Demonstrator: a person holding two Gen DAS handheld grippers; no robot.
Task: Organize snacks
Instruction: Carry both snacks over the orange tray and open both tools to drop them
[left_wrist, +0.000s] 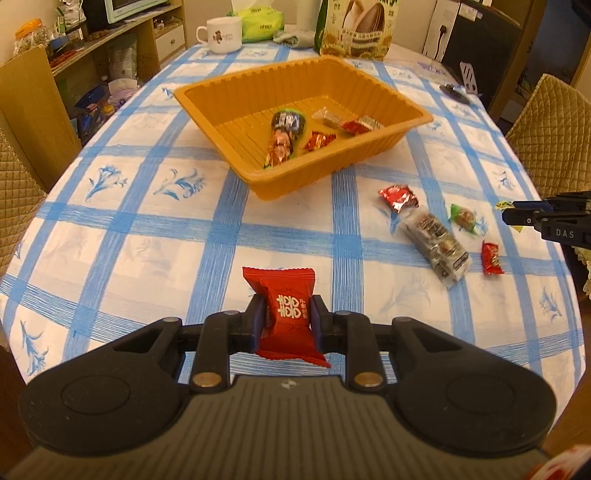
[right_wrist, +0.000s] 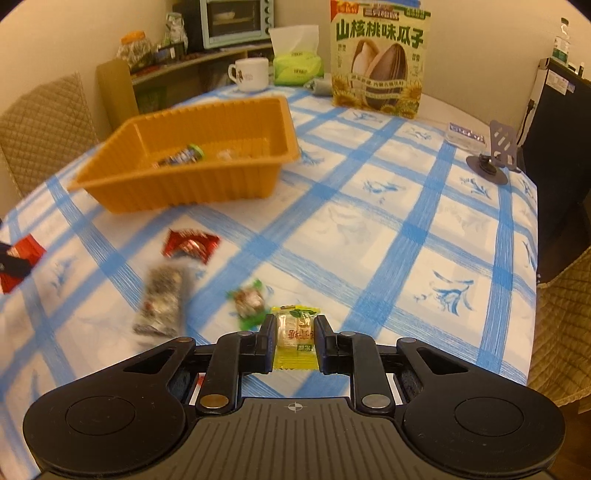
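Nearest the left camera, the left gripper (left_wrist: 287, 321) was clenched on a red packet (left_wrist: 286, 314), its pads pressing the packet's two sides, the crimped ends sticking out front and back above the checked tablecloth (left_wrist: 147, 240). In the right camera, the right gripper (right_wrist: 295, 341) had closed on a yellow candy (right_wrist: 295, 338), held by its middle.

Just beyond lay the loose snacks still on the cloth: a green-wrapped sweet (right_wrist: 249, 301), a long clear-wrapped bar (left_wrist: 437, 242), a small red sweet (left_wrist: 491, 258) and a shiny red wrapper (left_wrist: 399, 197), all near one another but mostly apart. Farther on stood the orange tray (left_wrist: 369, 96), already holding a few pieces, among them a cone-shaped sweet (left_wrist: 284, 138). At the far end stood a mug (left_wrist: 221, 35) and a bag of sunflower seeds (right_wrist: 380, 62).

The risks, as I judge them: both packets are slick and puffy, so a grip on the soft middle could let one slide out on the way to the tray. With both tools loaded and heading to the same tray, they could knock each other or catch its thin rim and shove it.

The right view was smeared by motion, so the bar and sweets there were hard to read. The right tool showed only as a tip at the left view's edge, and the tray's near wall hid part of its floor.
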